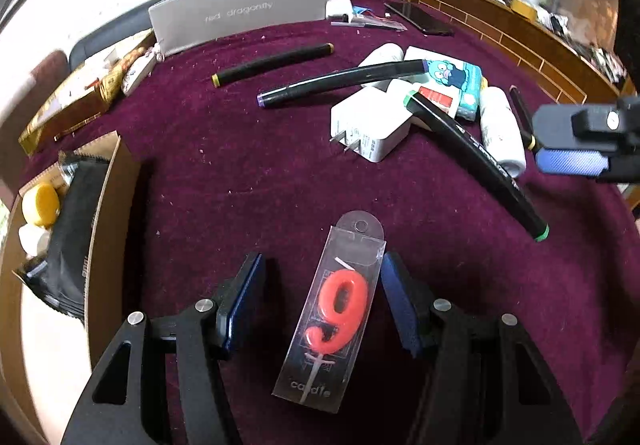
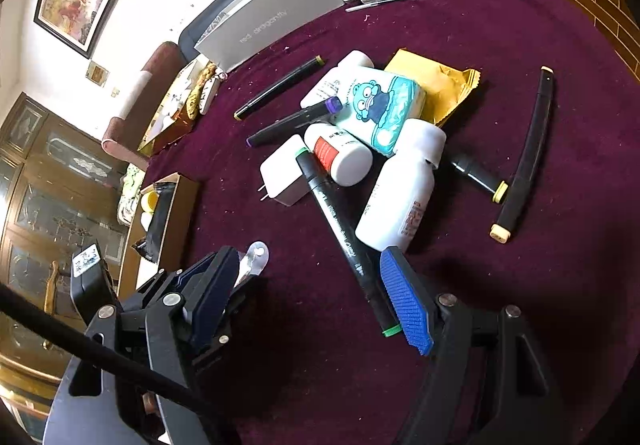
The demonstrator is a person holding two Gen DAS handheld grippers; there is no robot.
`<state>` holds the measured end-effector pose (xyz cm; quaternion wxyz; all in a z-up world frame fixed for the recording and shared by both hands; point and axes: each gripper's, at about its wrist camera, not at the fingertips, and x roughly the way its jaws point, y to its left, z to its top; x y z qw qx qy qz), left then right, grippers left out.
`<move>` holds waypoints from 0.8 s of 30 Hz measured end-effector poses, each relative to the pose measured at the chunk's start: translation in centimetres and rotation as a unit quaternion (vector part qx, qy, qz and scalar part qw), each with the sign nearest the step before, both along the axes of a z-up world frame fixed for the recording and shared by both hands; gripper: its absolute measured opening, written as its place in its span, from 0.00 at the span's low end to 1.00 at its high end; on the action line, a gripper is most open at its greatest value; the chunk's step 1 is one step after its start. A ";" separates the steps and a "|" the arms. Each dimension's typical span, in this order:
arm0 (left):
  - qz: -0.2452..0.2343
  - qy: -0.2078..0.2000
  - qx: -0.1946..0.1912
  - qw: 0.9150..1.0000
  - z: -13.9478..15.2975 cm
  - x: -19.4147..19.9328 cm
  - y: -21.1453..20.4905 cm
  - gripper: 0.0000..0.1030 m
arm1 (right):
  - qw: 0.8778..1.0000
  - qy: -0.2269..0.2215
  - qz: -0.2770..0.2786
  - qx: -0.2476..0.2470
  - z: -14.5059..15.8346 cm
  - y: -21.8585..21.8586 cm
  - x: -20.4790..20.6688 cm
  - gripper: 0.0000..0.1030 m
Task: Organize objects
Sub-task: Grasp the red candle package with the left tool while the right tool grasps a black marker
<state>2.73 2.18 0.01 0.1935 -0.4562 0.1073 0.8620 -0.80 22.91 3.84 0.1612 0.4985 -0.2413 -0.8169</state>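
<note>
The red number-nine candle in its clear plastic sleeve lay on the maroon-clothed bench, between the spread jaws of the left gripper. The right pad touched its edge; the left stood apart. Squaring both pads on the long edges would probably have served best.

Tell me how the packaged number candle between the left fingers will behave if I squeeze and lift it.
The candle pack looks like thin clear plastic, so it is probably light and may flex or slip between the pads. It lies flat and won't roll. The red 9 is likely wax, so grip gently.
</note>
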 end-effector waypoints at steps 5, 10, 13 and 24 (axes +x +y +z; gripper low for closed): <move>0.001 -0.023 0.040 0.999 0.7 0.8 -2.1 0.22 | 0.998 0.023 0.030 0.042 0.2 -1.6 -0.4 0.72; 0.020 -0.041 0.069 0.997 0.8 1.3 -4.1 0.22 | 0.989 0.057 0.064 0.122 0.0 -4.3 -1.2 0.71; 0.020 -0.036 0.069 0.997 0.7 1.7 -4.2 0.22 | 0.980 0.056 0.074 0.176 -0.7 -5.8 -1.9 0.71; 0.004 -0.008 0.052 0.999 0.6 2.8 -3.1 0.44 | 0.968 0.031 0.065 0.238 -3.2 -7.1 -1.1 0.62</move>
